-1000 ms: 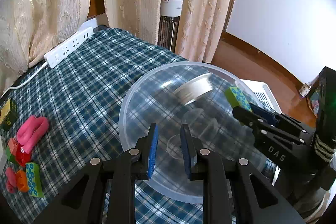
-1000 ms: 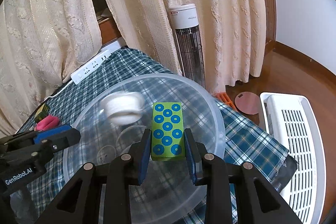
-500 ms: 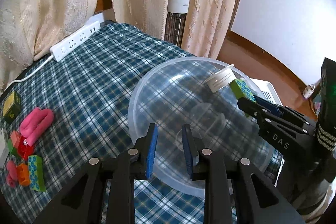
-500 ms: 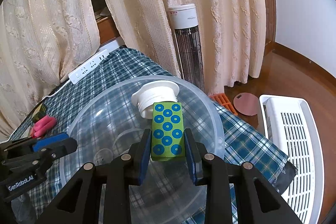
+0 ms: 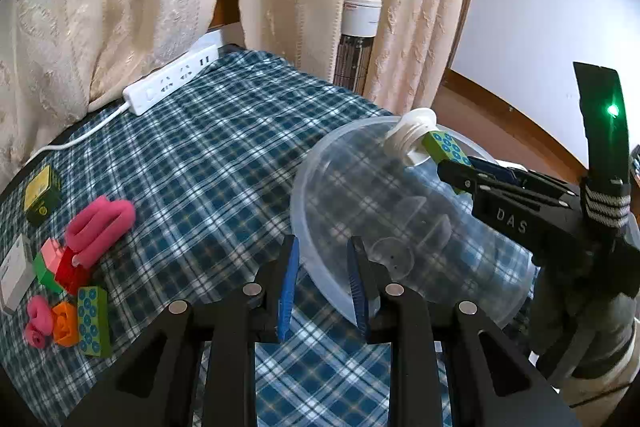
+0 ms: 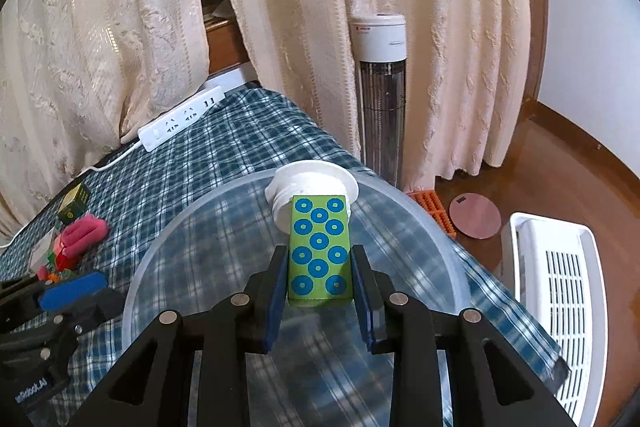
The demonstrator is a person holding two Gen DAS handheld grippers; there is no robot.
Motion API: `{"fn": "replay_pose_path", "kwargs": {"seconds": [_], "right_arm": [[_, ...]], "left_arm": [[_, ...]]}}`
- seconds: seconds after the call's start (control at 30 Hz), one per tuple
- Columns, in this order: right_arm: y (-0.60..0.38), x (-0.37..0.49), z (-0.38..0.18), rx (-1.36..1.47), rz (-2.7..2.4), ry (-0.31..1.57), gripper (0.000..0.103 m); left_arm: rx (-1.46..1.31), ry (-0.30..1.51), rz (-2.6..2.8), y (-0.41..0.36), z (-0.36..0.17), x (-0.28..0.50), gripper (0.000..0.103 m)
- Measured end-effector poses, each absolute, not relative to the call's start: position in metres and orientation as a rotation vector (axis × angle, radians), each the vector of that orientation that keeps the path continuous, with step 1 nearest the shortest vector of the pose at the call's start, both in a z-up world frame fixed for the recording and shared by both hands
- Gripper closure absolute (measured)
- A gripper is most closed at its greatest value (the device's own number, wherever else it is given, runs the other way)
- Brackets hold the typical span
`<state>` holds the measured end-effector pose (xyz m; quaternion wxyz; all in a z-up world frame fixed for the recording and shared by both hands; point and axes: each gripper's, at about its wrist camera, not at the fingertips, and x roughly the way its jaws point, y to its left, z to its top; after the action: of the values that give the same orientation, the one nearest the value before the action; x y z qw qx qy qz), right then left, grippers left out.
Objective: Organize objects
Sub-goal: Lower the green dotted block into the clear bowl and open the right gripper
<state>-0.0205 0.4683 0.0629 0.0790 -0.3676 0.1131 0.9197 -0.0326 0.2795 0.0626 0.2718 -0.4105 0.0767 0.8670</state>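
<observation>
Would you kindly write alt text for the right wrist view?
The right tool grips a green block with blue dots above a clear plastic bowl on a plaid tablecloth. A white cap sits at the bowl's far rim; the left tool shows at lower left.

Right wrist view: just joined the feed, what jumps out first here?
The green block with blue dots stands out most, clamped in the right hand-held gripper above the big clear bowl. Just past its tip, a white ribbed cap sits at the bowl's far rim. Off to the left on the plaid cloth lies a cluster of pink and red toys.
</observation>
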Motion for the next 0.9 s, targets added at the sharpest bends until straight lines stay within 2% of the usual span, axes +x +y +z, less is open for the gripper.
{"fn": "replay_pose_path", "kwargs": {"seconds": [0.53,0.8,0.9], "right_arm": [[0.452,-0.042,0.066,-1.184,2.755,0.266,0.071],[0.452,-0.032,0.071,-1.167,2.738,0.275,0.071],[0.454,-0.028,0.071,-1.165,2.718,0.276,0.071]], "left_arm": [[-1.135,0.14,2.356,0.254,0.06,-0.039,0.067],[-1.129,0.117,2.374,0.245,0.062,-0.039,0.055],[-1.12,0.12,2.392,0.241,0.064,-0.038,0.047]]}}
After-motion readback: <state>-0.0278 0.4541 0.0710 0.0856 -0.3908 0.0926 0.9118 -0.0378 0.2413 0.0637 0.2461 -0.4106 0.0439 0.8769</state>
